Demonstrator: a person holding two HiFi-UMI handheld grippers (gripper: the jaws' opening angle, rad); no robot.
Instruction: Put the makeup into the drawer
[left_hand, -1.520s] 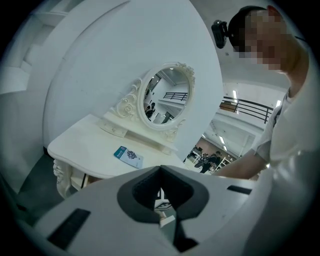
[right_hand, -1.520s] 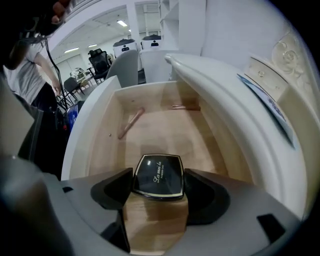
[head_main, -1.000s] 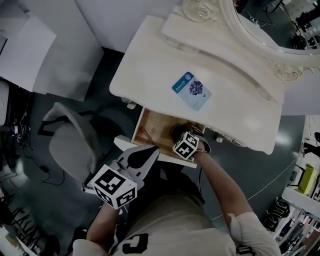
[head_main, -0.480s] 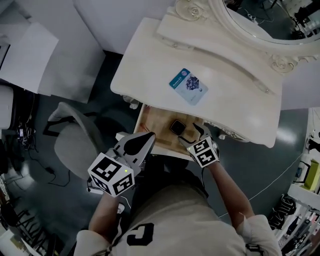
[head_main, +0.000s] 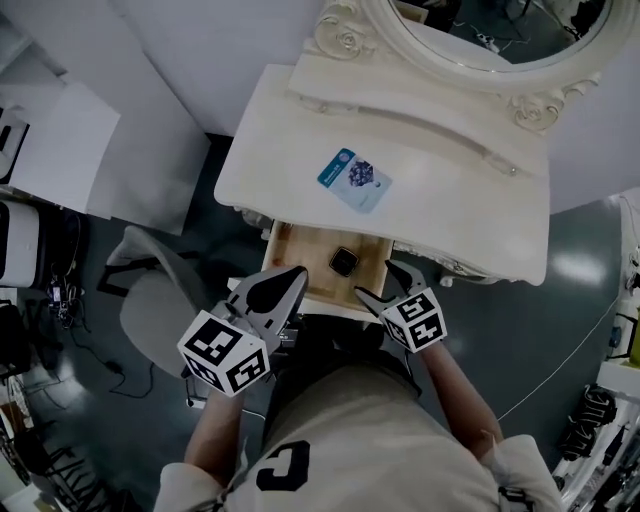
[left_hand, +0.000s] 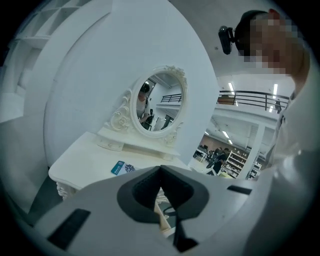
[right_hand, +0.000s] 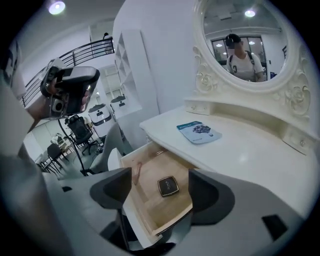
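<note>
A small dark square makeup compact (head_main: 343, 263) (right_hand: 168, 186) lies flat on the wooden floor of the open drawer (head_main: 318, 301) (right_hand: 134, 219) under the cream vanity top. Above the drawer's front right corner hangs my right gripper (head_main: 385, 283) (right_hand: 162, 195), open and empty; in the right gripper view the compact shows between its jaws, well below them. My left gripper (head_main: 293, 278) (left_hand: 160, 169) is shut with nothing in it and hovers at the drawer's front left, pointing toward the vanity.
A blue-and-white booklet (head_main: 354, 181) (right_hand: 199, 132) (left_hand: 122, 168) lies on the vanity top (head_main: 470, 215). An oval mirror (head_main: 480, 30) (right_hand: 245, 40) stands at the back. A grey chair (head_main: 160, 300) is to the left. A thin pinkish item (right_hand: 136, 172) lies in the drawer.
My right gripper has lifted out of the drawer and drawn back to its front edge, leaving the compact uncovered on the drawer floor. The left gripper has risen slightly.
</note>
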